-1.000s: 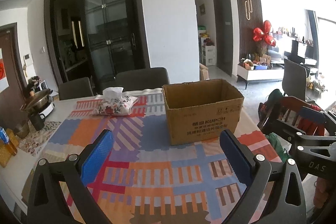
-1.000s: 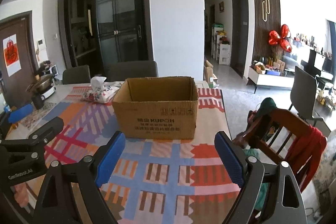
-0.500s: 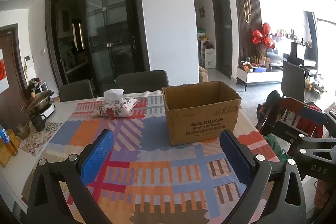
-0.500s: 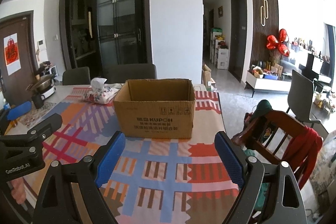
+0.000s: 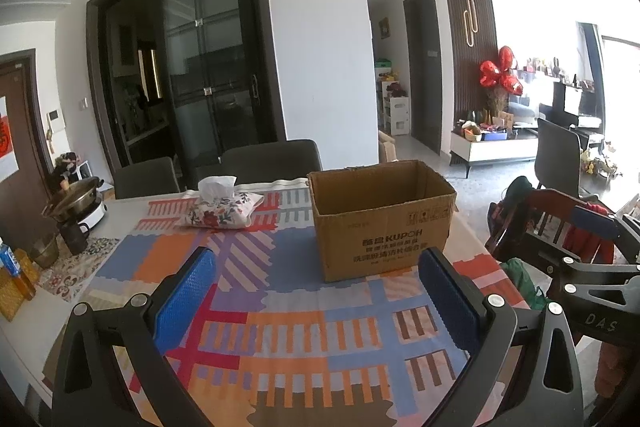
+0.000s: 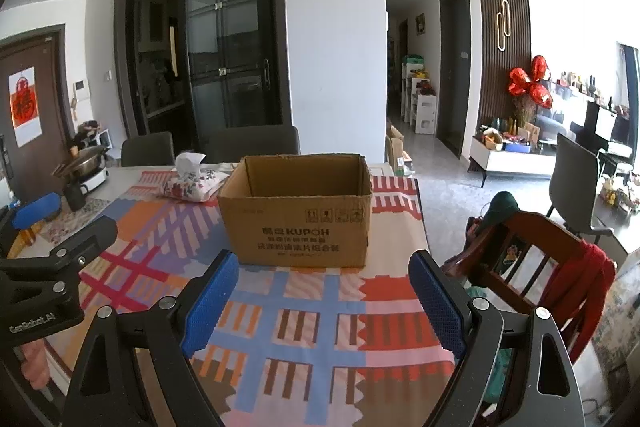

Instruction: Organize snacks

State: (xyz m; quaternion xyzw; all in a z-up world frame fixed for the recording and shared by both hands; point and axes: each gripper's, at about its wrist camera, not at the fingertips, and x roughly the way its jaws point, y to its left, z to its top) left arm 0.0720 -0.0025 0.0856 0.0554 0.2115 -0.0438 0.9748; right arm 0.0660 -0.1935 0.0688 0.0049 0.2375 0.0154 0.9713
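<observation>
An open brown cardboard box point(image 5: 382, 223) printed KUPOH stands on the patterned tablecloth point(image 5: 280, 307); it also shows in the right wrist view point(image 6: 298, 215). Its inside is mostly hidden. No snacks are visible. My left gripper point(image 5: 316, 291) is open and empty, held above the cloth, short of the box. My right gripper point(image 6: 322, 293) is open and empty, facing the box's front. The left gripper's body shows at the left of the right wrist view point(image 6: 44, 267).
A floral tissue pouch point(image 5: 220, 209) lies behind and left of the box. A pot and cups point(image 5: 76, 203) stand at the table's left edge. Dark chairs point(image 5: 268, 161) line the far side. A wooden chair with red cloth point(image 6: 536, 267) stands right of the table.
Both grippers have pulled back and risen slightly, so the box looks a little smaller and lower. Both stay open and empty.
</observation>
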